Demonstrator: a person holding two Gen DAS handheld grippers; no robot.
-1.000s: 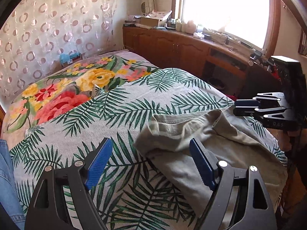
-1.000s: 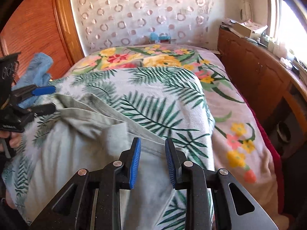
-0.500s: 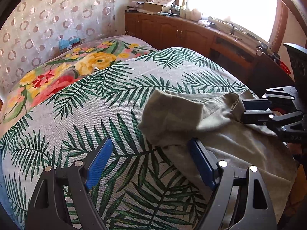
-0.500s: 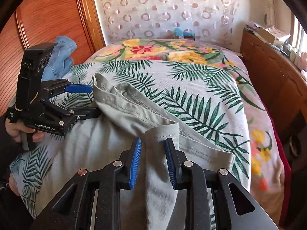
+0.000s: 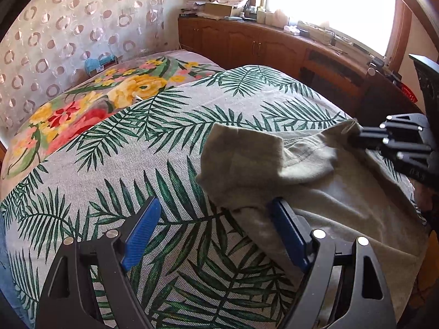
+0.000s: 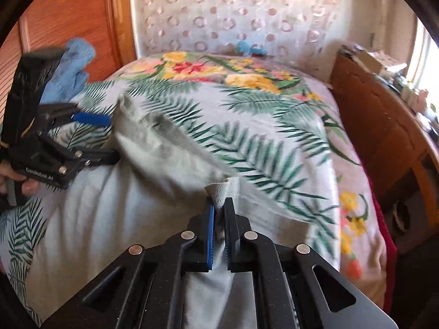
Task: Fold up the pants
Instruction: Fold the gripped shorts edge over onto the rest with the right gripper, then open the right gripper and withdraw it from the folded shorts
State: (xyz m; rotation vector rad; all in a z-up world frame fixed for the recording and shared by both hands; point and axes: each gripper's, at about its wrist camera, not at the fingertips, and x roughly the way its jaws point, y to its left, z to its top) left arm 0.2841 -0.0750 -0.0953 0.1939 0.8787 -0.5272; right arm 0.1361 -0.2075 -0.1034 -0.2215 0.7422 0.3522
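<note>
A bed (image 5: pixel 90 126) under a palm-leaf cover (image 5: pixel 170 170) carries grey-green pants (image 5: pixel 323 192); a floral blanket (image 6: pixel 247 74) shows beyond.

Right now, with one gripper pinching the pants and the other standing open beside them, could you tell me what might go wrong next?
1. The right gripper, whose jaws have just been closing, pinches only a narrow bit of the pants hem, so a pull may slip it free.
2. The left gripper is open with one pad on the cloth and the other over the palm-leaf bedspread; closing may catch the bedspread too.
3. The turned-over flap could crease the fold.
</note>
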